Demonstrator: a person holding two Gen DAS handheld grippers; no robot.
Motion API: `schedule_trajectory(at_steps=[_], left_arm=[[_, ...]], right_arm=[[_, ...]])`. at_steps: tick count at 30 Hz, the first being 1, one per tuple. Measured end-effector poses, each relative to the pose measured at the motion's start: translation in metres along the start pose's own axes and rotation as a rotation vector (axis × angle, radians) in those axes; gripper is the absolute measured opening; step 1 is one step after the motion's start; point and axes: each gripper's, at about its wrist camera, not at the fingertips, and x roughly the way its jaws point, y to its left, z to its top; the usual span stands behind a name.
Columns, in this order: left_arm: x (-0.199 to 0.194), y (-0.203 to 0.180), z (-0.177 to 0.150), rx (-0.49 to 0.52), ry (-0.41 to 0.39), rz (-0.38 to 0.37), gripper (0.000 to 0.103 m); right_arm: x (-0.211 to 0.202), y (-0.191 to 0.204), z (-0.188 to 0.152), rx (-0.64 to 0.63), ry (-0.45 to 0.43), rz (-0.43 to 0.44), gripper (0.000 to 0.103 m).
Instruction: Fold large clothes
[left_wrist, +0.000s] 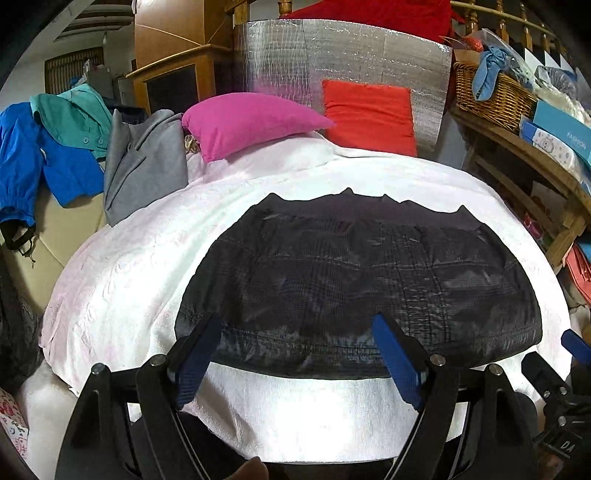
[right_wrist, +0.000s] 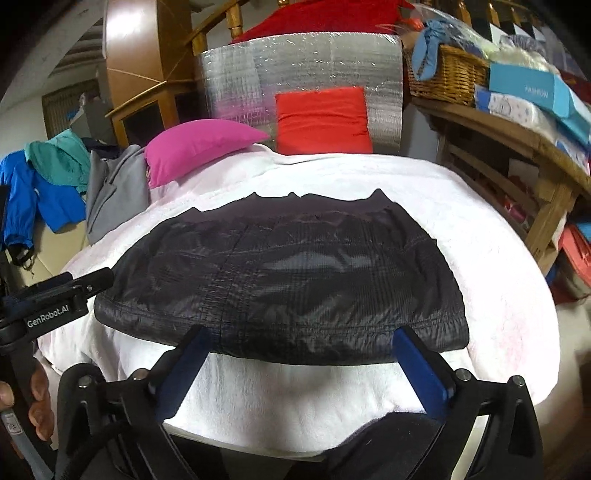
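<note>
A dark plaid garment (left_wrist: 354, 280) lies folded into a flat wide rectangle on the white towel-covered surface (left_wrist: 140, 266); it also shows in the right wrist view (right_wrist: 288, 273). My left gripper (left_wrist: 299, 325) is open, its blue-padded fingers (left_wrist: 199, 354) just at the garment's near edge, holding nothing. My right gripper (right_wrist: 303, 338) is open too, fingers (right_wrist: 417, 365) at the near edge further right, empty. The right gripper shows at the right edge of the left wrist view (left_wrist: 554, 384); the left gripper shows at the left of the right wrist view (right_wrist: 62, 291).
A pink pillow (left_wrist: 243, 122) and a red cushion (left_wrist: 369, 114) lie at the far end against a silver foil panel (left_wrist: 332, 55). Grey (left_wrist: 144, 162), teal and blue (left_wrist: 40, 158) clothes are piled at the left. A wooden shelf with a wicker basket (left_wrist: 491, 92) stands at the right.
</note>
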Motion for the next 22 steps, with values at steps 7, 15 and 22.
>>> schedule_trajectory(at_steps=[7,15,22], left_arm=[[-0.008,-0.001,0.004,0.004,-0.019,-0.023,0.085],[0.001,-0.006,0.005,0.011,0.009,-0.051,0.085],[0.0,-0.012,0.007,0.028,-0.006,-0.059,0.086]], right_arm=[[-0.005,0.007,0.006,-0.03,-0.031,-0.046,0.102],[-0.001,0.0,0.009,-0.016,-0.025,-0.066,0.103],[0.005,-0.001,0.014,-0.008,-0.022,-0.064,0.103]])
